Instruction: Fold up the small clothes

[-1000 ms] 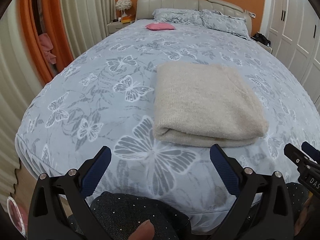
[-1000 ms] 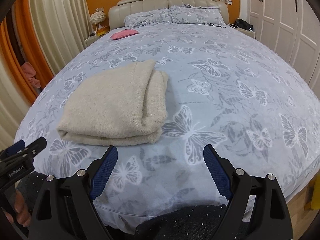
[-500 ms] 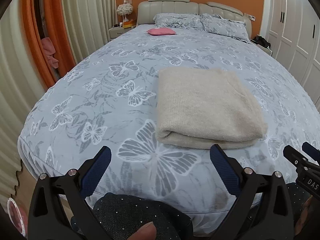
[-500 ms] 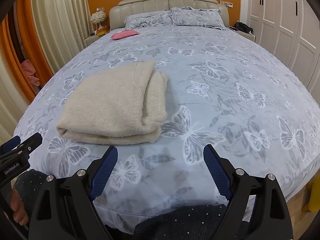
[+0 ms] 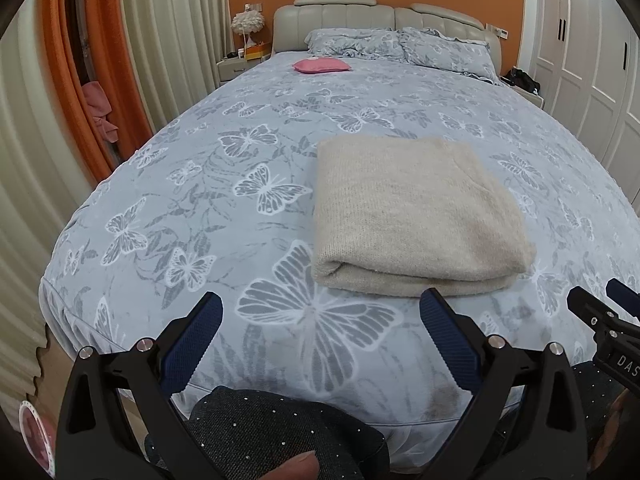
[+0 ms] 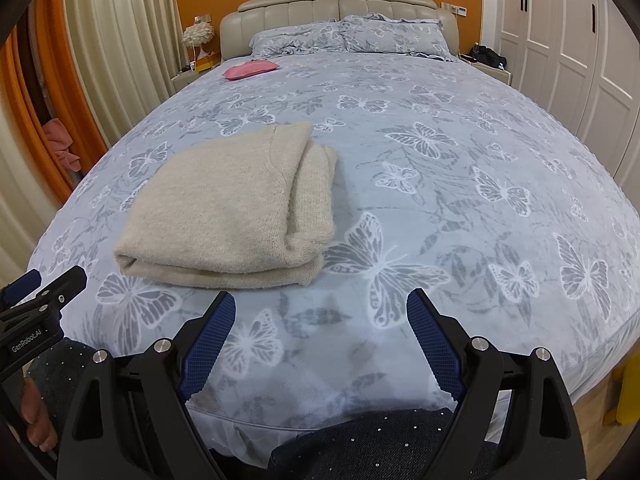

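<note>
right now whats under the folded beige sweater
The folded beige sweater lies flat on the butterfly-print bedspread, which shows all round it. Its own lower layers show at the edges; anything beneath it is covered.

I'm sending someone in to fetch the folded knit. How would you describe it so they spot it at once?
Look at the big bed with the grey butterfly cover. Near its foot end lies the folded beige sweater, a thick, fuzzy rectangle. The only other loose item, a small pink cushion, sits far off by the pillows.
</note>
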A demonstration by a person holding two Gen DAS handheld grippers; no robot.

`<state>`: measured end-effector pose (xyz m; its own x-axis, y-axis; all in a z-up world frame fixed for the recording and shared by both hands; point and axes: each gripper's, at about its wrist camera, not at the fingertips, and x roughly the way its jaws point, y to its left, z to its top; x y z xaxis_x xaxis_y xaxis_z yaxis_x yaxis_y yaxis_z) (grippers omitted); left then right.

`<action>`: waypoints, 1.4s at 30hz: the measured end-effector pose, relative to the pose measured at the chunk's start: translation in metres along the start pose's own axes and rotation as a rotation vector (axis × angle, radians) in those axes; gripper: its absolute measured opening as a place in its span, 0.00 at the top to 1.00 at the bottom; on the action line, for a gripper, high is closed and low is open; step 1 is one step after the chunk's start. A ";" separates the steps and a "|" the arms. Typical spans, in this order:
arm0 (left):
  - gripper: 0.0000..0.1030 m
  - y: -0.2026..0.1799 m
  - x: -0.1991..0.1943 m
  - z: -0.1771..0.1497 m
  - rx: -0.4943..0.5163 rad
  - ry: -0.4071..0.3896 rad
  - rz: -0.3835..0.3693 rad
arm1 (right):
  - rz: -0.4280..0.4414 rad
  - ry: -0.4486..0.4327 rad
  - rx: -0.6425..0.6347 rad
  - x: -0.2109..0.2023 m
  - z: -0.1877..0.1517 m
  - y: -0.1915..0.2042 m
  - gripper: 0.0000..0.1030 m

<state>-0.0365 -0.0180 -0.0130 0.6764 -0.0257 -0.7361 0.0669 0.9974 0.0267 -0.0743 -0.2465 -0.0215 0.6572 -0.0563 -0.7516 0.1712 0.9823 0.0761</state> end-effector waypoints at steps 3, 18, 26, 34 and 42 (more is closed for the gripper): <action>0.06 -0.001 0.000 0.000 0.000 0.000 0.001 | 0.000 0.001 0.000 0.000 0.000 0.000 0.17; 0.06 -0.001 0.000 0.000 0.013 -0.001 0.001 | -0.001 0.001 -0.001 -0.001 -0.001 0.001 0.17; 0.06 0.001 0.001 0.001 0.020 0.003 -0.002 | -0.002 0.001 -0.001 -0.001 -0.001 0.002 0.17; 0.06 0.000 0.002 0.001 0.026 0.003 -0.003 | -0.003 0.001 -0.001 -0.002 -0.001 0.003 0.17; 0.06 0.000 0.003 0.001 0.026 0.003 -0.003 | -0.002 0.001 -0.001 -0.002 -0.001 0.003 0.17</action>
<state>-0.0340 -0.0180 -0.0142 0.6738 -0.0289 -0.7384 0.0886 0.9952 0.0419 -0.0760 -0.2430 -0.0206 0.6564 -0.0586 -0.7521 0.1724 0.9822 0.0739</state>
